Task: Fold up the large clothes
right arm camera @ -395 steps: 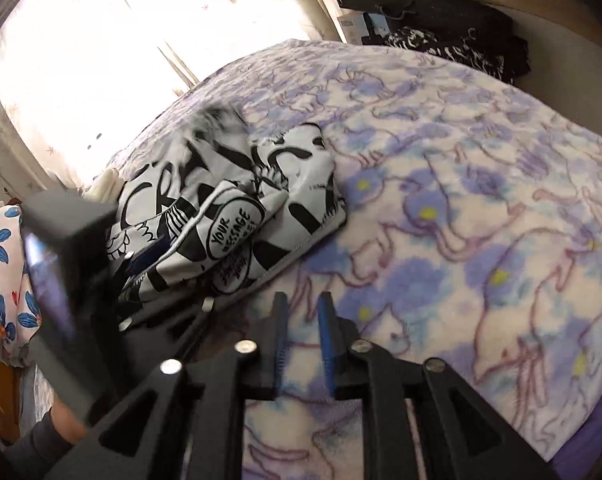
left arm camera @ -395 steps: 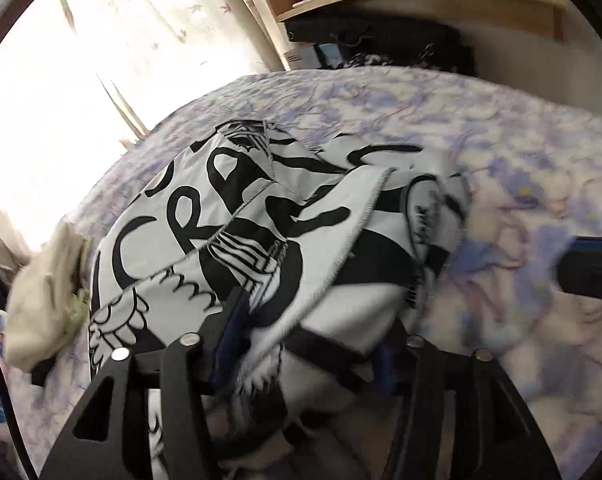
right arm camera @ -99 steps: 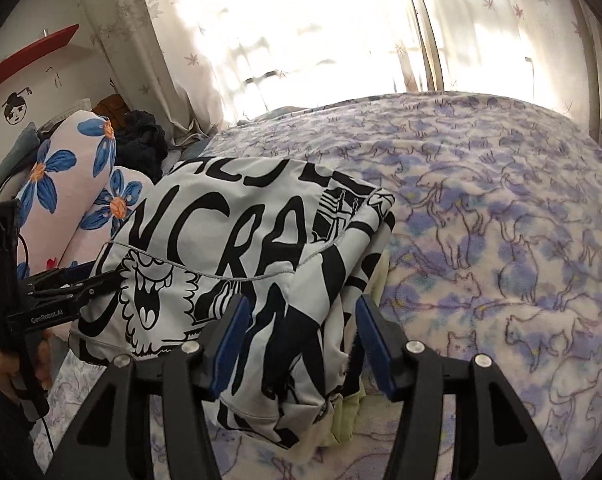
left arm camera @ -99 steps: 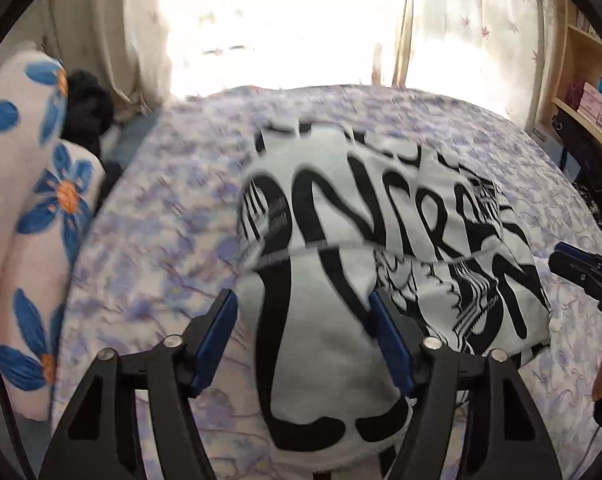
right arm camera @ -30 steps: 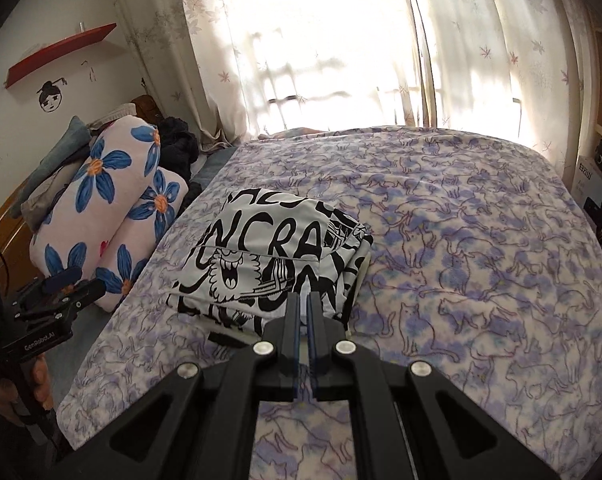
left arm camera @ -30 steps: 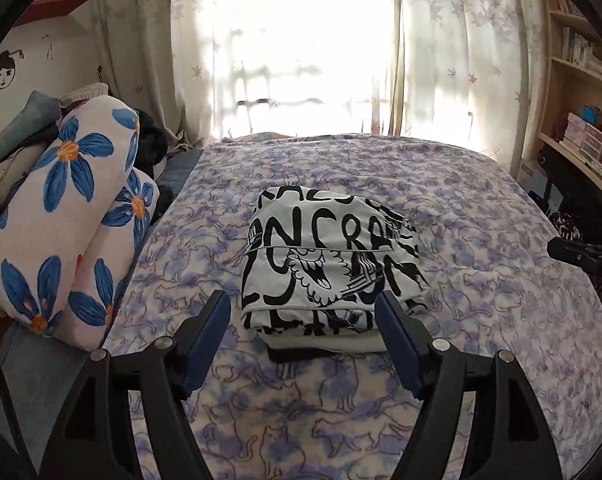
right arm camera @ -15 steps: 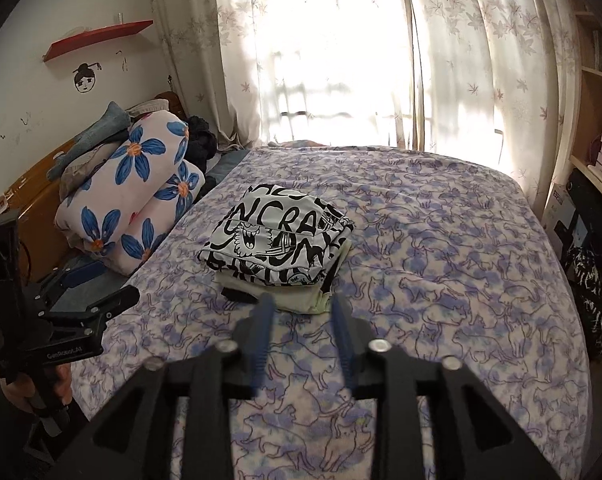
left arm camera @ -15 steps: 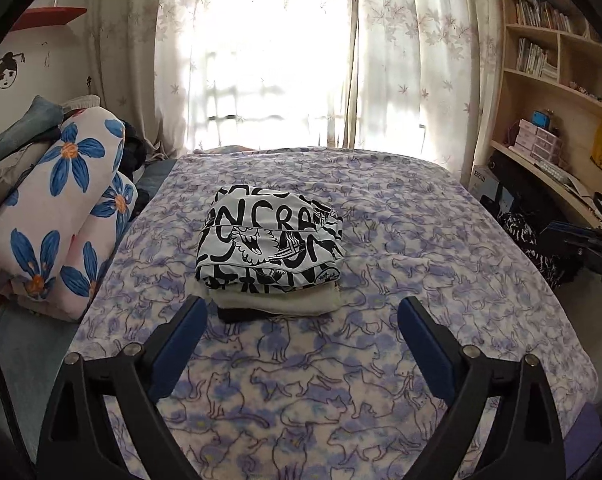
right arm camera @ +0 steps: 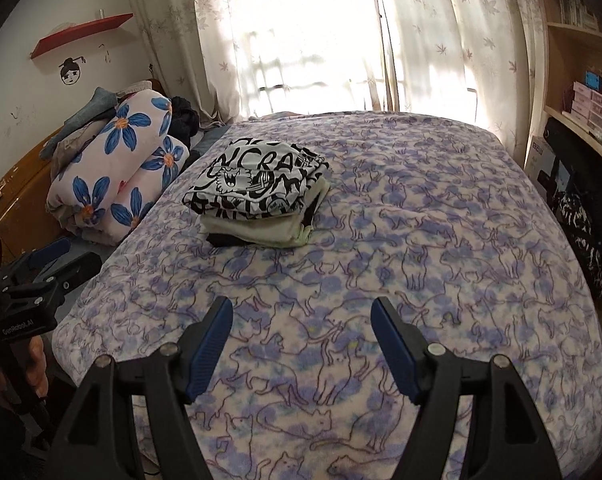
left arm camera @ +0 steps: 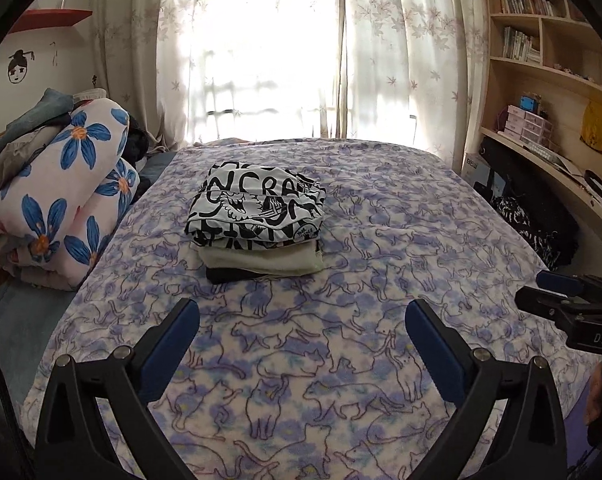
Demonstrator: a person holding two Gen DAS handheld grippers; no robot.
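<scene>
A black-and-white printed garment (left arm camera: 257, 210) (right arm camera: 257, 184) lies folded on top of a small stack, over a cream piece (left arm camera: 261, 260) and a dark one, on the far left part of the bed (left arm camera: 341, 340). My left gripper (left arm camera: 301, 316) stands open well short of the stack, with only bedspread between its fingers. My right gripper (right arm camera: 301, 316) hangs over the near bedspread, its jaws still opening and holding nothing. Each gripper shows at the edge of the other's view: the right one (left arm camera: 561, 292) and the left one (right arm camera: 57, 256).
A rolled floral quilt (left arm camera: 61, 200) (right arm camera: 113, 172) with more bedding lies left of the bed. Curtains (left arm camera: 301, 60) cover a bright window behind. Wooden shelves (left arm camera: 549, 92) with books and boxes stand to the right, dark clothes (left arm camera: 533, 220) below them.
Both grippers have pulled back from the stack, which now looks smaller and farther away. The right gripper went from shut to open, and the left one opened wider.
</scene>
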